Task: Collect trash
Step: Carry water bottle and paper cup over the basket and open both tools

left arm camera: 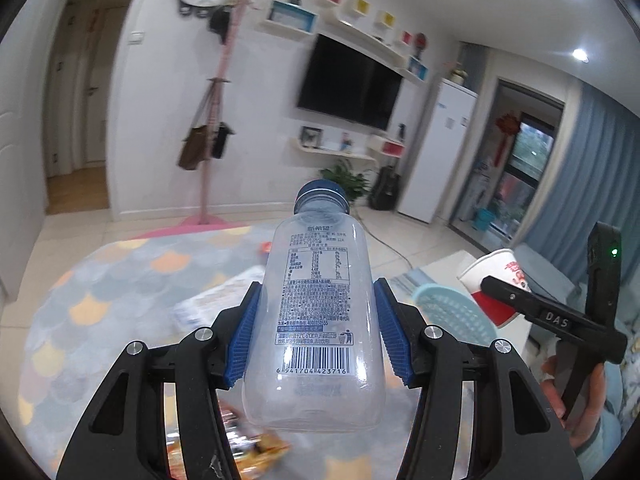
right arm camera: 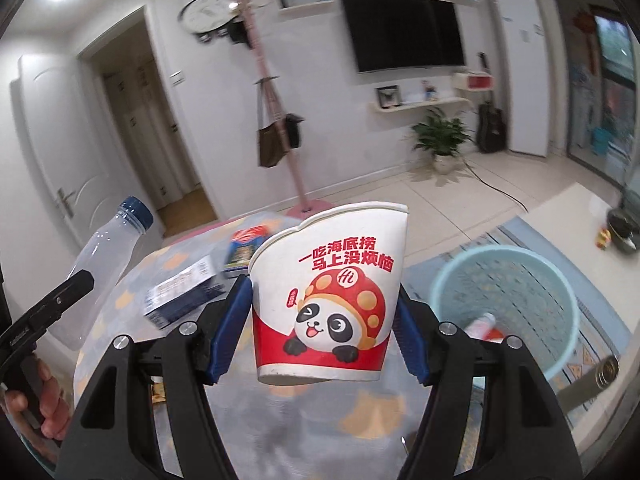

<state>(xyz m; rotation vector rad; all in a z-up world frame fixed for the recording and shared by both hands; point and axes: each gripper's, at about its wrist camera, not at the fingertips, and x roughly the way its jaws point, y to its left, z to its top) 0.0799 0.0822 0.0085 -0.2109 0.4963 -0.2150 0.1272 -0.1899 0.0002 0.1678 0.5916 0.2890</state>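
Observation:
My left gripper (left arm camera: 316, 328) is shut on a clear plastic bottle (left arm camera: 316, 320) with a blue cap, held above the table (left arm camera: 100, 300). The bottle also shows at the left of the right wrist view (right arm camera: 104, 256). My right gripper (right arm camera: 324, 320) is shut on a white and red paper cup (right arm camera: 328, 300) with a panda print, held above the table. The cup also shows at the right of the left wrist view (left arm camera: 496, 280). A light blue mesh bin (right arm camera: 516, 300) stands to the right of the cup, with a red and white item (right arm camera: 484, 326) inside.
On the table with the scale-pattern cloth lie a blue and white box (right arm camera: 180, 292), a small blue packet (right arm camera: 244, 252) and an orange snack wrapper (left arm camera: 256, 452). A pink coat stand (right arm camera: 280, 128) and a potted plant (right arm camera: 440, 136) stand on the floor beyond.

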